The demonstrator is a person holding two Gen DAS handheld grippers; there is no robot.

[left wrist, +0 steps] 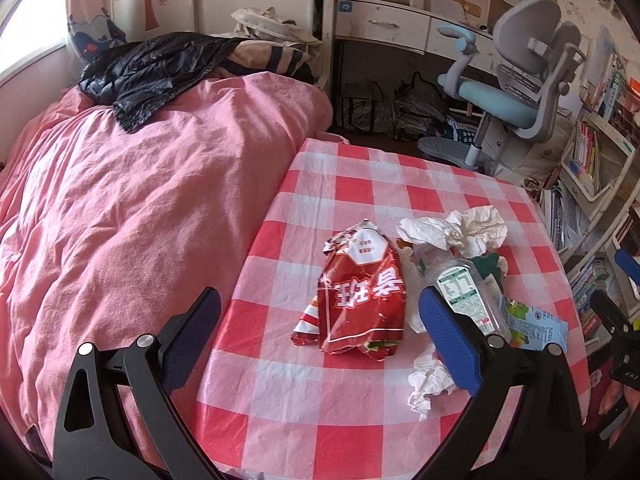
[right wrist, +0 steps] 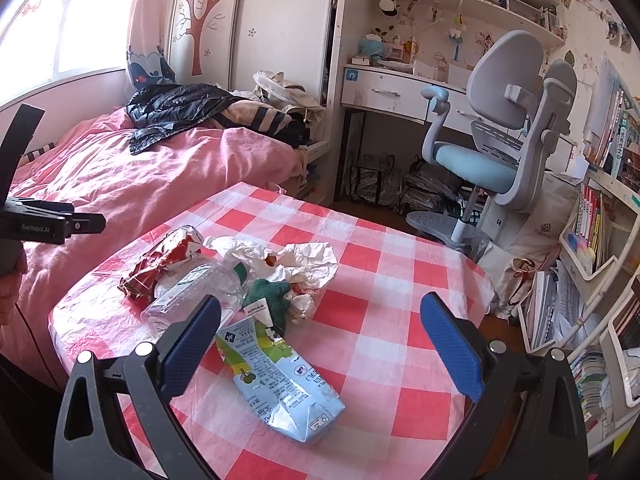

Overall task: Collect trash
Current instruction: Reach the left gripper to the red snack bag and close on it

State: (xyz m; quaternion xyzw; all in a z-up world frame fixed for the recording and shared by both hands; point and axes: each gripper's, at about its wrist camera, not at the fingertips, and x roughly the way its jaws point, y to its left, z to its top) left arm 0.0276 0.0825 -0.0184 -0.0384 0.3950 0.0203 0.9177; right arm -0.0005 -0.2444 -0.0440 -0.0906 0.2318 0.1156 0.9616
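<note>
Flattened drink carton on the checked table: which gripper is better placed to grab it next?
Right. The right gripper is open with the drink carton lying between its fingers; the left gripper faces the red snack bag.

My left wrist camera looks down close over the tabletop from its bed side, facing the desk. My right one sits beside it, aimed alike. Both share the trash pile and chair.
</note>
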